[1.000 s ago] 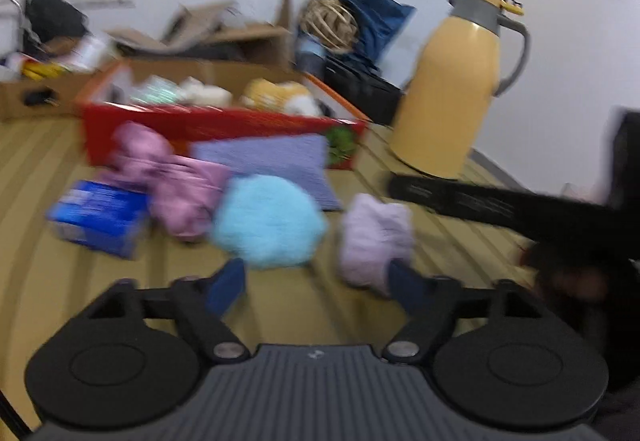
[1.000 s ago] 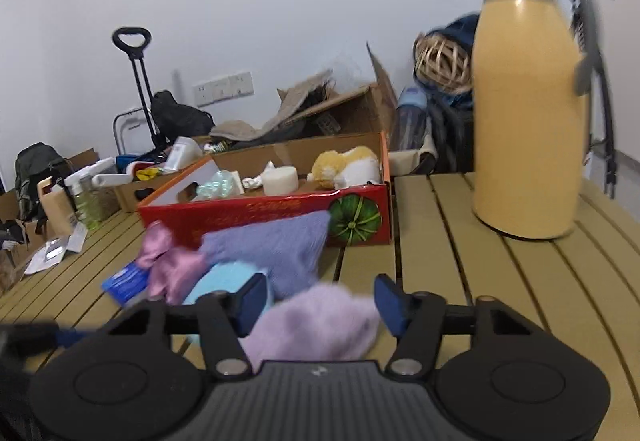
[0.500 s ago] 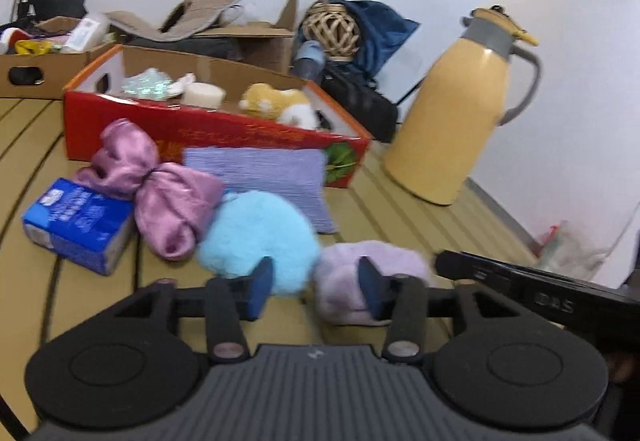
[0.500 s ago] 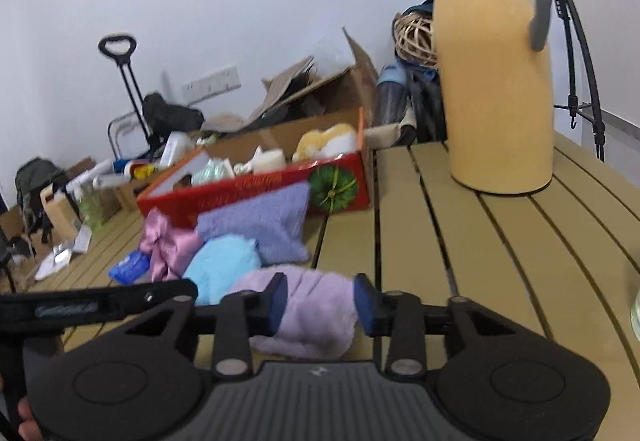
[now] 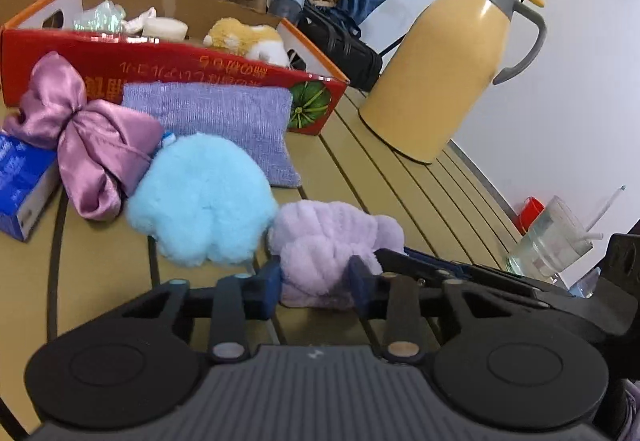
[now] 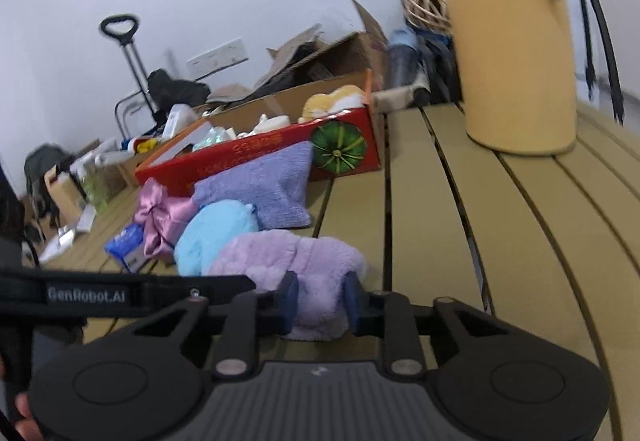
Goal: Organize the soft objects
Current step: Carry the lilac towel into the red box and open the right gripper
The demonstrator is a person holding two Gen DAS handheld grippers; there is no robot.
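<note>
Slatted table (image 6: 436, 225), "GenRobot.AI" lettering on left claw (image 6: 86, 295)

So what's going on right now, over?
Both tongs, left and right, closing on the lilac fluffy cloth. Cloth on the table, beside the blue fluffy ball. Nothing blocking.

left gripper (image 5: 314, 283): jaws closing, fluffy stuff pinched between pads
right gripper (image 6: 318, 301): same, closing, pads squeezing it
</note>
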